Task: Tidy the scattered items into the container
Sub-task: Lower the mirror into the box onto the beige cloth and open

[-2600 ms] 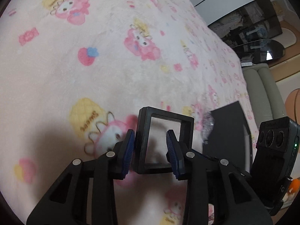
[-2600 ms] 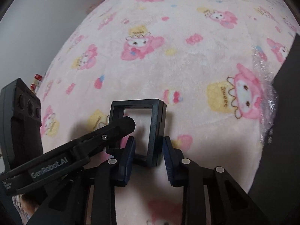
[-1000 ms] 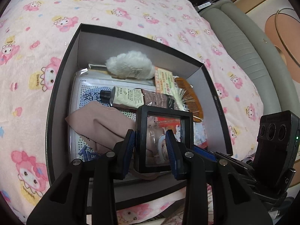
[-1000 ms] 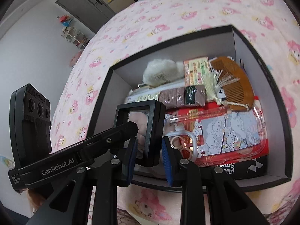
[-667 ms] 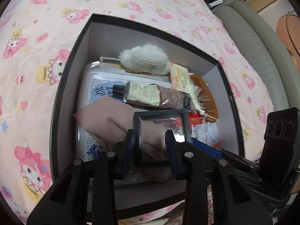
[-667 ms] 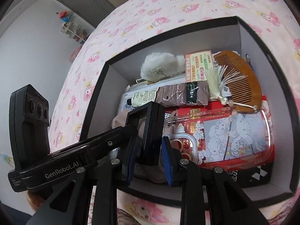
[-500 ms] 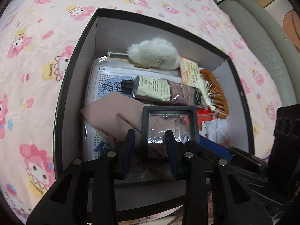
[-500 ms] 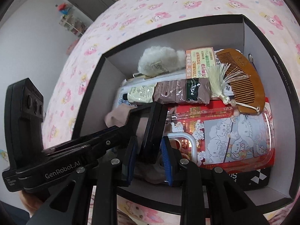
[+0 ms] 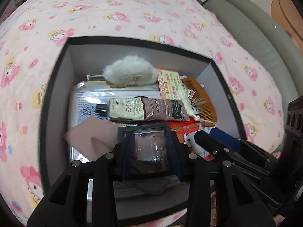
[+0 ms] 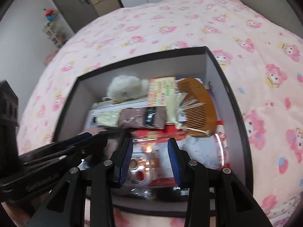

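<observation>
Both grippers' fingers have just spread: the black frame (image 9: pixel 144 143) now lies released between the left gripper (image 9: pixel 151 152) fingers, inside the box (image 9: pixel 55 87); the right gripper (image 10: pixel 150 159) holds nothing.

Motion blur smears the right wrist view, the black square clear-windowed frame (image 9: pixel 149 147) lies partly behind blue gripper pads, and the black open-topped cardboard box's (image 9: pixel 55 79) near wall is hidden.

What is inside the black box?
The black box holds a white fluffy puff, a cream tube, a wooden comb, pink cloth and a clear-windowed frame. Things underneath are mostly hidden.
</observation>
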`<state>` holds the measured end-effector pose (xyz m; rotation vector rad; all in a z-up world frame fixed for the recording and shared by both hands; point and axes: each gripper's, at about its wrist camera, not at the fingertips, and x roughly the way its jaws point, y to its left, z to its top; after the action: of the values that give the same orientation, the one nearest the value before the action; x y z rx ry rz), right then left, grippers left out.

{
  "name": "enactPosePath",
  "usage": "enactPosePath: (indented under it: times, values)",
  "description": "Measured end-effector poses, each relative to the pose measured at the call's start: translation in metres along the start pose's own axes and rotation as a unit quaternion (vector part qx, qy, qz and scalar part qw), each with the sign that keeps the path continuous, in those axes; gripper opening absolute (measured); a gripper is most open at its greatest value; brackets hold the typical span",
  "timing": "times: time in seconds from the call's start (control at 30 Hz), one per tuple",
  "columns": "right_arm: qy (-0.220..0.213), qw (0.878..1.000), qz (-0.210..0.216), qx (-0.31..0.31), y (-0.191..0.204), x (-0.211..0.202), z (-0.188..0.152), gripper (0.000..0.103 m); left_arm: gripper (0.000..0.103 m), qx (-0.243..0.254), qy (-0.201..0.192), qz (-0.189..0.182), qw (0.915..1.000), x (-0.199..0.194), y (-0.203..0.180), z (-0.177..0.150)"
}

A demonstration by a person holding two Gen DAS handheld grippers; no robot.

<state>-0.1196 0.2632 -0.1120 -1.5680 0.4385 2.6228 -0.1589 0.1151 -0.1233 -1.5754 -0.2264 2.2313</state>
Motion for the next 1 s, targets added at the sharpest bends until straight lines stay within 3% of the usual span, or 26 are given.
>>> enactPosePath:
  times: [0.13,0.23,0.37,0.43,0.5,0.6,0.7,0.83,0.93,1.0]
  values:
    - [0.009,1.0,-0.016,0.01,-0.01,0.007,-0.001,0.034,0.042,0.001,0.015,-0.017,0.9997,0.012,-0.001,0.001]
    - [0.012,1.0,-0.027,0.002,-0.013,0.007,-0.002,0.036,0.047,0.001,0.016,-0.01,0.9998,0.012,-0.001,0.002]
    - [0.023,1.0,-0.014,-0.001,-0.012,0.011,-0.003,0.038,0.049,0.0,0.013,0.03,0.9995,0.008,-0.003,0.0]
    - [0.038,0.999,0.008,-0.008,-0.008,0.016,-0.005,0.039,0.045,0.001,0.012,0.067,0.9977,0.003,0.0,-0.002]
    - [0.05,0.998,0.039,-0.02,-0.001,0.02,-0.008,0.039,0.045,-0.002,0.004,0.079,0.9968,-0.002,0.004,-0.005]
    - [0.052,0.995,0.073,-0.048,0.012,0.02,-0.011,0.039,0.045,-0.018,-0.013,0.041,0.9989,-0.016,0.008,-0.008]
    - [0.059,0.992,0.107,-0.031,0.011,0.019,-0.012,0.039,0.045,-0.01,-0.03,0.022,0.9993,-0.023,0.005,-0.007]
    - [0.032,0.998,0.057,0.007,-0.004,0.007,-0.011,0.039,0.045,-0.001,-0.015,-0.025,0.9996,-0.013,-0.001,0.001]
    - [0.008,1.0,0.009,0.027,-0.019,-0.004,-0.006,0.039,0.045,0.017,0.001,-0.031,0.9994,0.001,-0.01,0.002]
    - [0.001,0.999,0.006,0.034,-0.025,-0.007,-0.004,0.039,0.043,0.024,0.015,-0.032,0.9991,0.011,-0.016,0.003]
